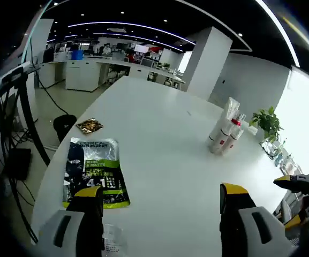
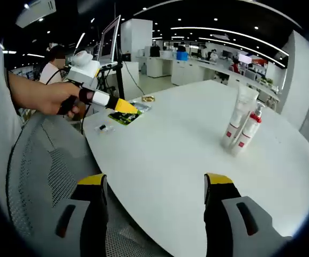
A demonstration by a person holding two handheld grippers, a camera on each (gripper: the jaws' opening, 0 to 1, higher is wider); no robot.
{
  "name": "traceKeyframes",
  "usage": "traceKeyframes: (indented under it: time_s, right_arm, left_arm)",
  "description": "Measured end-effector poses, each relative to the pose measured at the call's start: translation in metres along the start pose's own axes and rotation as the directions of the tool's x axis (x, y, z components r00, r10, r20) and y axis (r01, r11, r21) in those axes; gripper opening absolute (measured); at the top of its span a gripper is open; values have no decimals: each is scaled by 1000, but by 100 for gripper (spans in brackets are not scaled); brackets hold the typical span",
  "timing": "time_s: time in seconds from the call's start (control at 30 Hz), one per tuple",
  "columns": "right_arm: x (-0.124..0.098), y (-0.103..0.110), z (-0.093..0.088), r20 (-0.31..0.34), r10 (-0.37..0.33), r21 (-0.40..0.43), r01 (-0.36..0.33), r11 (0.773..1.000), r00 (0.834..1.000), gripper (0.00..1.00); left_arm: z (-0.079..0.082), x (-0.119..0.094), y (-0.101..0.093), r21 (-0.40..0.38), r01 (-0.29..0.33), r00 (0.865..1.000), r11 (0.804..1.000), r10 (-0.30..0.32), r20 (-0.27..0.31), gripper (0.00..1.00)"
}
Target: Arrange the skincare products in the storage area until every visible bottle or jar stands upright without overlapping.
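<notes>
Large white table (image 1: 159, 155), oval, with a curved near edge that drops off to the floor on the left of the left gripper view; most of its top is bare, leaving wide open surface between the near edge and the far side. In the left gripper view the left gripper (image 1: 159, 206) hangs over the near part of the table, jaws wide apart, nothing between them. Just ahead of its left jaw lies a flat green-and-black sachet (image 1: 92, 171), printed face up, long axis running away from the camera; beyond it, close to the table's left edge, a small gold-brown packet (image 1: 90, 126). A small clear wrapper (image 1: 111, 241) lies near the jaw base. Well across the table, toward its far right side, stands the cluster of skincare products (image 1: 226, 134): white tubes and a bottle with red on it, touching or leaning on one another, long axes tilted off vertical. A potted plant (image 1: 266, 123) sits past the table's right edge. In the right gripper view the right gripper (image 2: 154, 201) is at the table's edge above a grey mesh chair (image 2: 42, 176), jaws spread wide and empty. A hand (image 2: 63, 99) holds the other gripper over the sachet end of the table.
</notes>
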State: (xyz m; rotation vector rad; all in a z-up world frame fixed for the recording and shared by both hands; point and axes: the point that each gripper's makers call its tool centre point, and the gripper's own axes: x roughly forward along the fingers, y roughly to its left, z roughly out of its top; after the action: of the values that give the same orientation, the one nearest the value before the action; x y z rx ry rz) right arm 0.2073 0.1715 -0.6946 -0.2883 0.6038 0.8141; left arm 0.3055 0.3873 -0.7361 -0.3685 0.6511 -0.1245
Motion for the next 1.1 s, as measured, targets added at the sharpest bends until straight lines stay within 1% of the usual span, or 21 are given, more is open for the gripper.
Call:
traceKeyframes:
  time_s: [0.03,0.07,0.1,0.13,0.17,0.2,0.23,0.27,0.3,0.37,0.47,0.5,0.6,0.63,0.67,0.73,0.8,0.87,0.93,1.07,1.1]
  right_arm:
    - [0,2,-2,-5,4,12,-4,1000,1000,70]
    - [1,7,-4,-23,12,-9,-12,1000,1000,70]
    - [2,6,-3,-22,9,-73,-11,997,1000,69]
    - [3,6,-1,-14,1,-106,-3,994,1000,68]
    - [5,8,-2,-10,-2,-100,1,995,1000,66]
    - [7,10,-3,-17,2,-104,-4,995,1000,65]
    - [9,8,-4,-21,-12,-123,9,992,1000,65]
    - [9,4,-2,-10,-43,-162,41,986,999,65]
    - [9,3,0,9,-57,-210,57,976,998,66]
    - [11,6,-4,-9,-45,-201,43,979,999,65]
    - [11,11,-5,-18,-20,-208,16,978,1000,62]
    - [11,11,-6,-20,-17,-207,12,978,1000,62]
    - [13,12,-11,-37,-9,-221,0,975,999,59]
    - [13,13,-10,-36,-5,-233,-3,973,999,58]
    - [14,13,-10,-40,-3,-231,-7,973,999,56]
    - [16,15,-13,-54,11,-219,-22,975,998,56]
    - [16,16,-15,-63,20,-213,-33,976,998,56]
    - [16,17,-16,-68,28,-198,-40,979,997,56]
    - [17,17,-18,-76,34,-179,-47,983,997,56]
    - [18,16,-20,-88,38,-161,-52,986,995,54]
    - [18,16,-20,-86,35,-165,-49,985,996,52]
  left_arm:
    - [6,4,7,10,-21,1000,1000,21,19,99]
    - [10,7,12,21,-32,999,999,31,32,100]
    - [12,9,17,29,-44,998,999,43,35,99]
    - [17,13,30,36,-85,996,996,83,40,100]
    - [19,15,38,53,-114,993,992,112,41,100]
    - [26,17,51,99,-164,985,981,158,66,100]
    - [30,18,59,134,-192,980,972,182,86,100]
    - [31,21,63,153,-202,978,967,190,89,100]
    - [29,26,71,172,-219,975,960,208,80,100]
    - [18,34,80,177,-222,975,959,223,14,100]
    - [6,43,92,196,-248,961,949,266,-71,100]
    - [4,48,94,214,-250,959,944,272,-83,100]
    - [0,57,91,204,-230,964,952,251,-82,100]
    - [-2,58,92,195,-235,962,952,257,-95,100]
    - [-6,57,96,180,-259,951,949,283,-121,100]
    - [-9,63,99,156,-264,950,952,285,-127,100]
    - [-7,63,97,195,-267,950,944,291,-111,100]
    - [-5,64,95,201,-252,954,947,278,-115,100]
    - [-5,62,98,205,-254,952,945,281,-120,100]
    - [-3,64,102,195,-263,948,945,291,-132,96]
    - [-2,63,103,196,-266,946,944,294,-133,92]
